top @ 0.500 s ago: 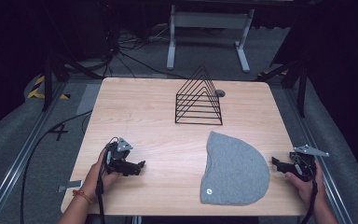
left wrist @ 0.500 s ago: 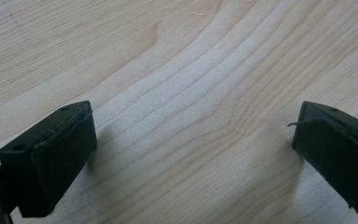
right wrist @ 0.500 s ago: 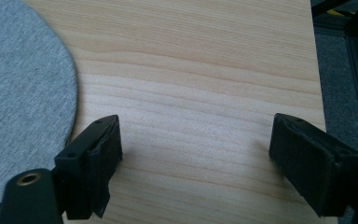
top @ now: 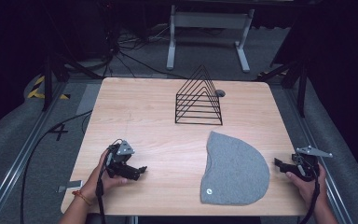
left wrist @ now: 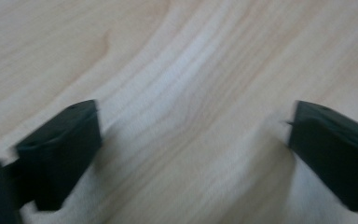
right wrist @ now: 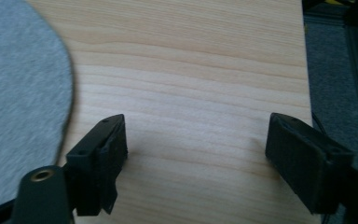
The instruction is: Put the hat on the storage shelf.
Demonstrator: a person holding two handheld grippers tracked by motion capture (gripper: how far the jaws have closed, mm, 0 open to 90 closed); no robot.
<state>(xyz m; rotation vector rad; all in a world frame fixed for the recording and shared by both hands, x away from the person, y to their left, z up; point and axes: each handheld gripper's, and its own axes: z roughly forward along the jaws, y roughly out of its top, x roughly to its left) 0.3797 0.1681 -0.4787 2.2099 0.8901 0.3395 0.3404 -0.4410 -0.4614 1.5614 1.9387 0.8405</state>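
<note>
A grey knit beanie [top: 235, 169] lies flat on the wooden table [top: 144, 107], right of centre near the front edge, with a small round tag at its lower left. My left gripper [top: 143, 170] rests low over the table at the front left, jaws open, bare wood between them [left wrist: 191, 126]. My right gripper [top: 278, 164] hovers at the table's right edge, just right of the beanie, jaws open on nothing [right wrist: 196, 135]. The beanie's curved edge [right wrist: 23, 93] lies to the left of that gripper's jaws.
A black wire rack [top: 198, 98] of triangular dividers stands at the back centre of the table. A small dark round object [top: 220, 93] sits just behind it. Cables and metal stand legs [top: 205, 42] lie on the floor beyond the table.
Both grippers sit about where they were half a second ago. The beanie and the rack have not moved.
</note>
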